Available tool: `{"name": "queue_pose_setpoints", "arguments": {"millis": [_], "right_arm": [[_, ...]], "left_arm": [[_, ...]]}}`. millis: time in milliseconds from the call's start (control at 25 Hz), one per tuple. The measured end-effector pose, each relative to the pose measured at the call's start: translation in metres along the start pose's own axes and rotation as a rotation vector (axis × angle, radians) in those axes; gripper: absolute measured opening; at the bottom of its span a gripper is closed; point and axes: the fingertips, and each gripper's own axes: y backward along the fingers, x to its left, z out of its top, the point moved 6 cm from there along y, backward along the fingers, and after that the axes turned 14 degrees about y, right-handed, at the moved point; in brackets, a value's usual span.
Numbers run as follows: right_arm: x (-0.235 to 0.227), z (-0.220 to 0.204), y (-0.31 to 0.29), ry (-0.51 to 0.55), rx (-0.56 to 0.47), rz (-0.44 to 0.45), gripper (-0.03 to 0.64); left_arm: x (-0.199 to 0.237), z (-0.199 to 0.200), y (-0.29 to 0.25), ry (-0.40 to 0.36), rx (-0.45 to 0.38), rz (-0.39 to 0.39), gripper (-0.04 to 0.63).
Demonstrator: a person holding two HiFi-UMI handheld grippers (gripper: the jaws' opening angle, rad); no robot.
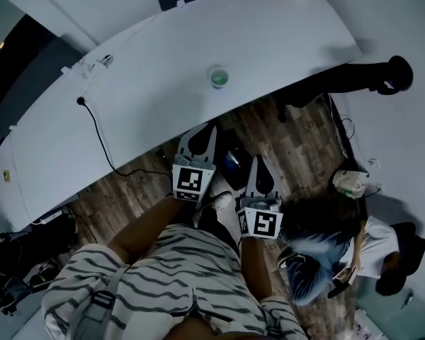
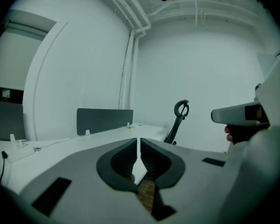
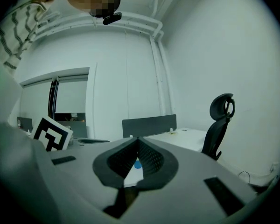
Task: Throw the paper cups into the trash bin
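Near the top centre of the head view, the paper cup (image 1: 218,77) stands upright on the white table (image 1: 149,98), close to its near edge and alone there. Both my grippers sit below it in the frame, over the wooden floor (image 1: 304,144), well apart from the cup. The left gripper (image 1: 202,132) has its jaws pressed together with nothing between them. The right gripper (image 1: 261,164) is likewise closed and empty, and in its own view only a sliver of the far-off cup shows through the gap behind the tips.

I judge this to be the reach, with no cup taken yet. The next move calls for spreading one pair of jaws, bringing them level around the cup's wall, then closing softly, since paper crushes. At the right edge a white-lined container (image 1: 350,183) may be the trash bin; I cannot be sure.
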Motion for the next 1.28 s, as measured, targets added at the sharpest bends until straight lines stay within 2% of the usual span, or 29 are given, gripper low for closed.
{"name": "queue_pose_setpoints", "arguments": {"millis": [440, 560, 1280], "right_arm": [[-0.004, -0.018, -0.019, 0.002, 0.024, -0.011, 0.011], [-0.006, -0.024, -0.02, -0.004, 0.033, -0.016, 0.011], [-0.007, -0.055, -0.026, -0.011, 0.074, -0.022, 0.011]], "left_arm": [[0.024, -0.028, -0.053, 0.011, 0.032, 0.03, 0.03], [0.031, -0.037, -0.067, 0.007, 0.049, 0.04, 0.082], [0.072, -0.091, -0.125, 0.009, 0.12, 0.124, 0.222]]}}
